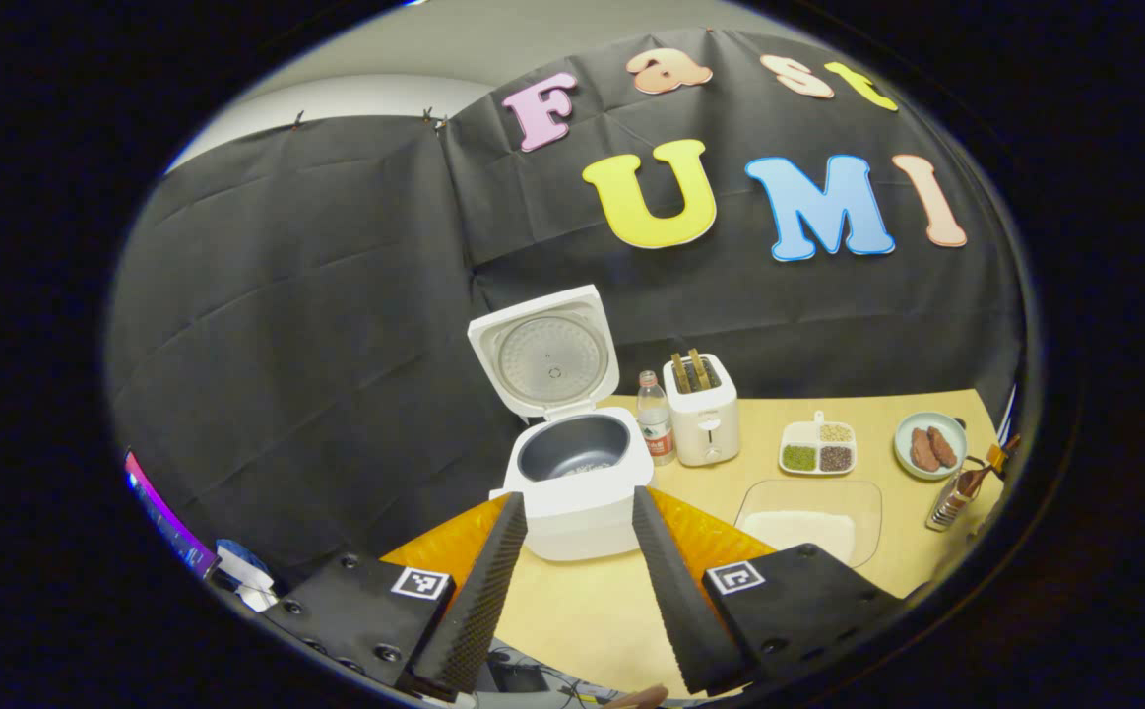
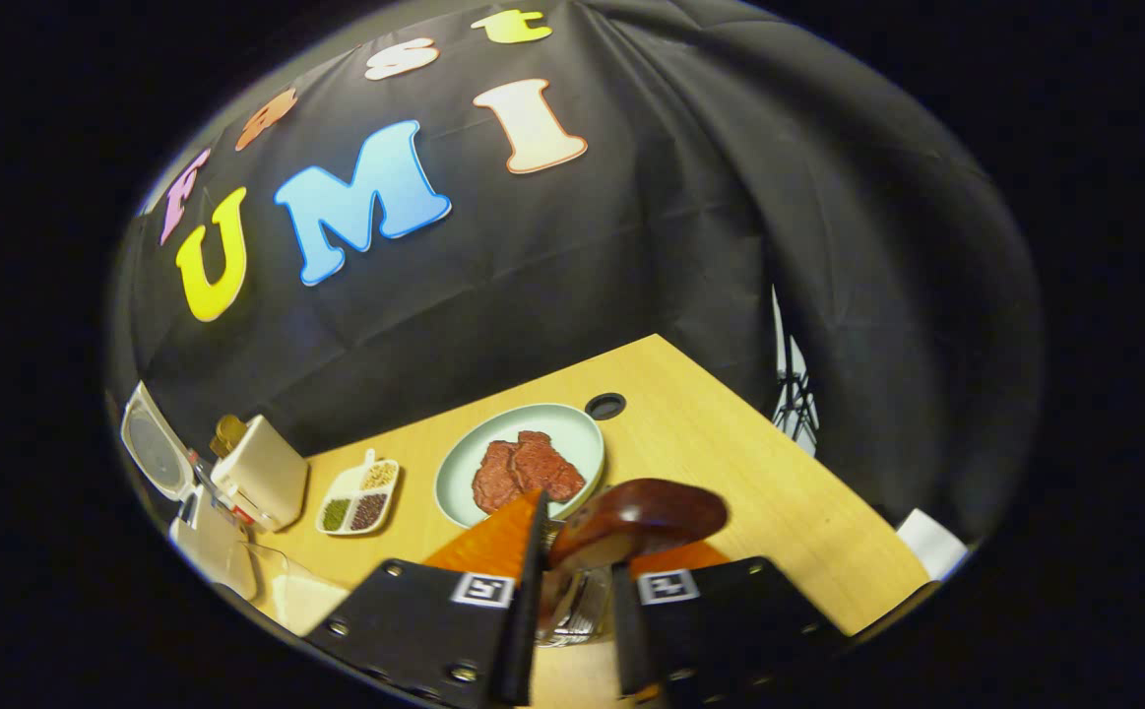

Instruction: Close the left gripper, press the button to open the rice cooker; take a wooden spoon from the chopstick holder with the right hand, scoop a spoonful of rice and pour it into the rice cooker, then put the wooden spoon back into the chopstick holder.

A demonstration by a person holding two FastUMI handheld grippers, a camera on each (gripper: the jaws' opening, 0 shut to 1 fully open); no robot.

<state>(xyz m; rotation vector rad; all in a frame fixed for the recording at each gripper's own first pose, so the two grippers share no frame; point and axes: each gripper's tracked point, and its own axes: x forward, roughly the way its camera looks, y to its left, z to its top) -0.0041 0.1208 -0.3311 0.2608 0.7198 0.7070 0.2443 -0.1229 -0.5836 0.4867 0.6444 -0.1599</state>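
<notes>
The white rice cooker point(image 1: 582, 492) stands with its lid point(image 1: 547, 354) raised and a few white grains in the dark pot point(image 1: 572, 448). My left gripper point(image 1: 578, 499) hangs open in front of it, with nothing between its fingers. At the table's right end the metal chopstick holder point(image 1: 948, 502) carries the wooden spoon point(image 1: 976, 481). In the right gripper view, my right gripper point(image 2: 582, 551) is shut on the wooden spoon point(image 2: 641, 517) just below its bowl. The bowl points up and the handle runs down into the chopstick holder point(image 2: 572, 606).
A clear tray of rice point(image 1: 808, 522) lies right of the cooker. Behind it are a water bottle point(image 1: 654, 418), a toaster point(image 1: 700, 423), a divided dish of beans point(image 1: 818, 448) and a plate of meat point(image 2: 523, 463). The table's edge point(image 2: 828, 512) runs close on the right.
</notes>
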